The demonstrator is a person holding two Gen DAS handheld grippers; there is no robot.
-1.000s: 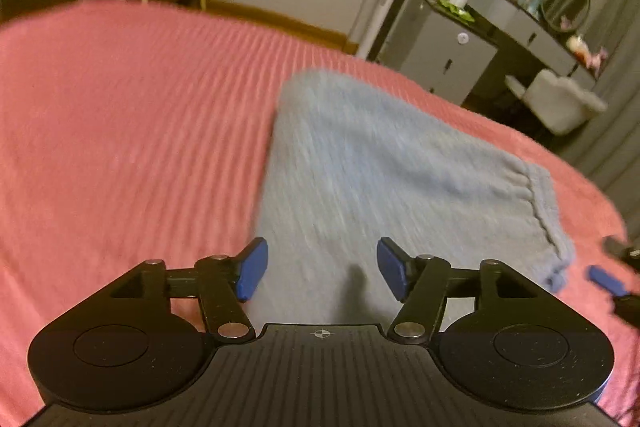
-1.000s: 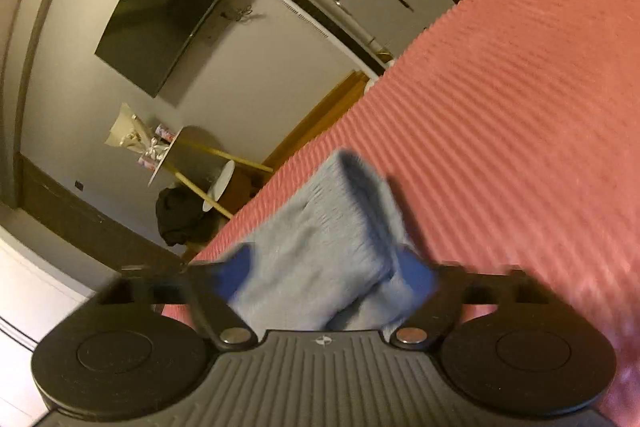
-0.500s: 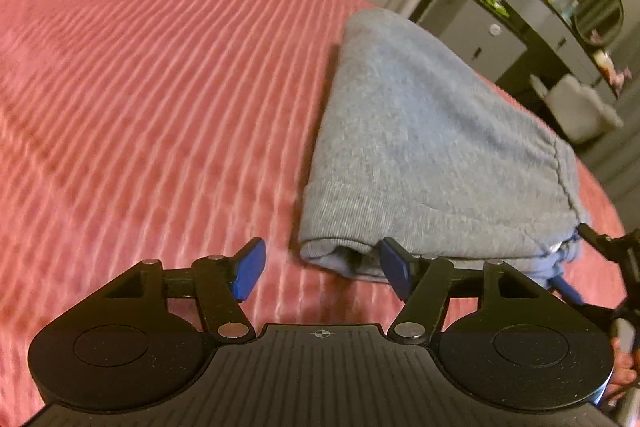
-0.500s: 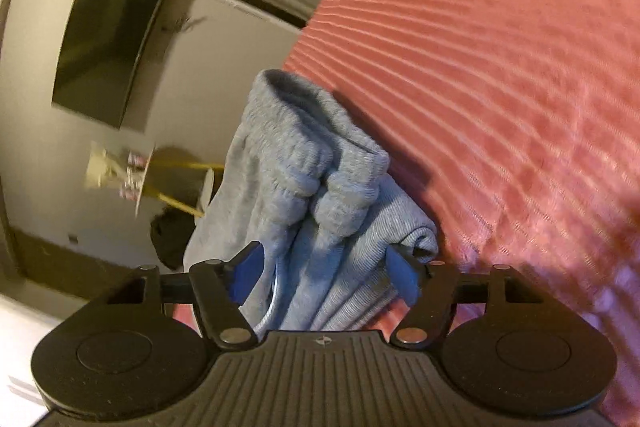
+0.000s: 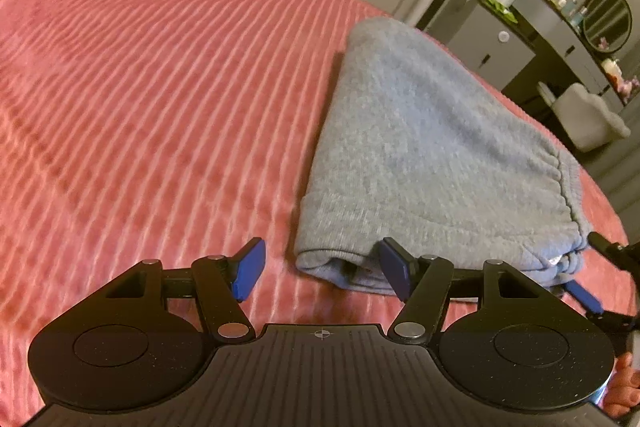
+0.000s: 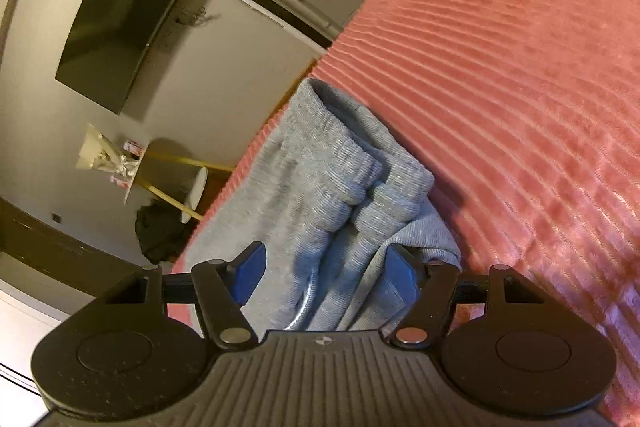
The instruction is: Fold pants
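Note:
Grey knitted pants [image 5: 424, 147] lie folded in a flat bundle on a pink ribbed bedspread [image 5: 152, 99]. My left gripper [image 5: 322, 271] is open just in front of the bundle's near left corner, which sits between the pads [image 5: 394, 273] close to the right one. In the right wrist view the ribbed waistband end of the pants [image 6: 340, 187] lies bunched on the bedspread [image 6: 520, 87]. My right gripper [image 6: 326, 277] is open over it, with loose cloth between the fingers. That right gripper [image 5: 598, 267] also shows at the right edge of the left wrist view, beside the waistband.
A grey dresser [image 5: 560, 39] with bottles and a round mirror, plus a white stool [image 5: 584, 119], stand beyond the bed's far right. A dark screen [image 6: 120, 23] hangs on the wall above a small side table [image 6: 168, 163]. A hand's fingers [image 5: 624, 387] show bottom right.
The left gripper has drawn back from above the pants to their near corner. The cloth raised between the right fingers a second ago now lies bunched on the bed.

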